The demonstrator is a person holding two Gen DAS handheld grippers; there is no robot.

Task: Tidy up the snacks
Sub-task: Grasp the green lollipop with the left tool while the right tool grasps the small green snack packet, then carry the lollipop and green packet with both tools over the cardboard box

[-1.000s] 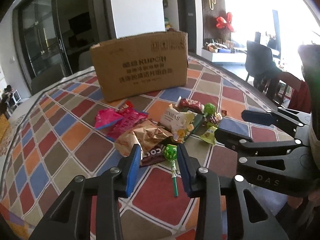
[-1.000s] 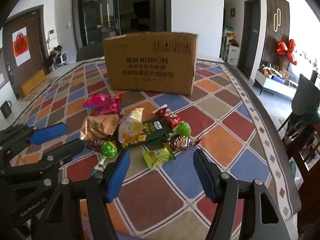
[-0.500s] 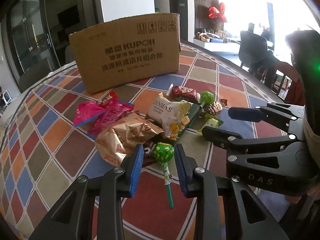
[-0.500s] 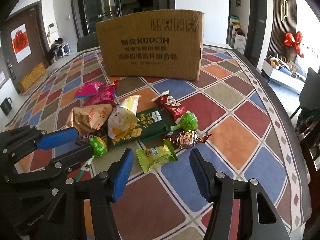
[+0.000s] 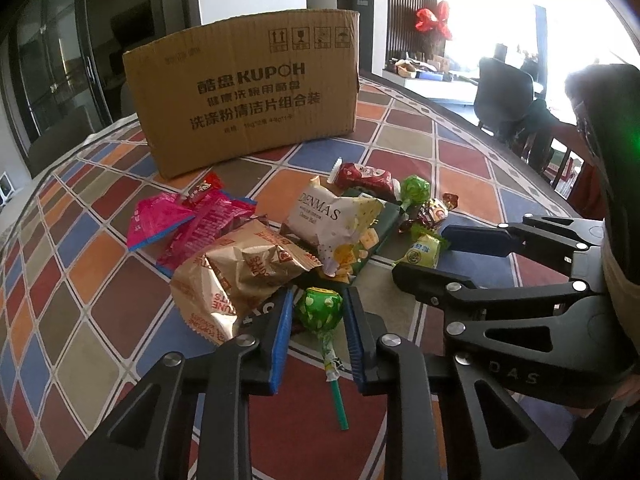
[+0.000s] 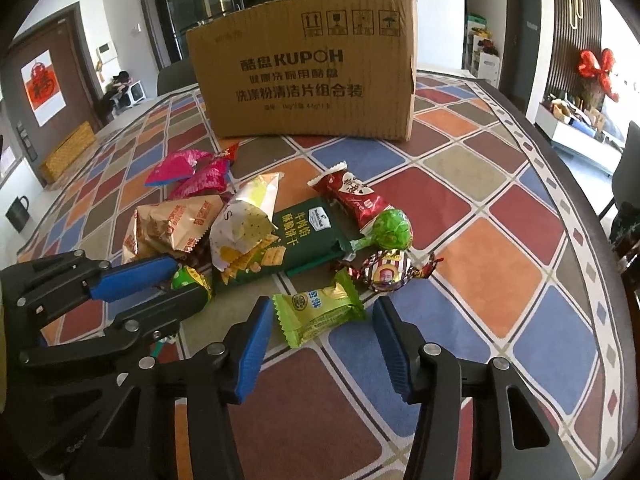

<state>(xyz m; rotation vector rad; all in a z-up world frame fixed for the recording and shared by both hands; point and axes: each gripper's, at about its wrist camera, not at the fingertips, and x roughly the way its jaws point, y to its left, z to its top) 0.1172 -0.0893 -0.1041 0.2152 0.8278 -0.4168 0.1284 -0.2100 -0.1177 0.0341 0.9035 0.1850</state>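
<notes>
Left gripper [image 5: 318,314] closed on lolly [image 5: 319,307], pads pinching wrapped head, stick trailing toward camera, likely for clean lift

Right gripper [image 6: 322,318] closing around green candy [image 6: 320,312], pads not yet touching it

Both at near edge of snack pile [image 5: 280,232] on cloth [image 6: 500,264]

Box [image 5: 244,92] stands behind pile, likely destination

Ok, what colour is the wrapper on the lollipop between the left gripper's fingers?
Green with lighter spots, on the lollipop in the left gripper; the left wrist view shows it best.
</notes>
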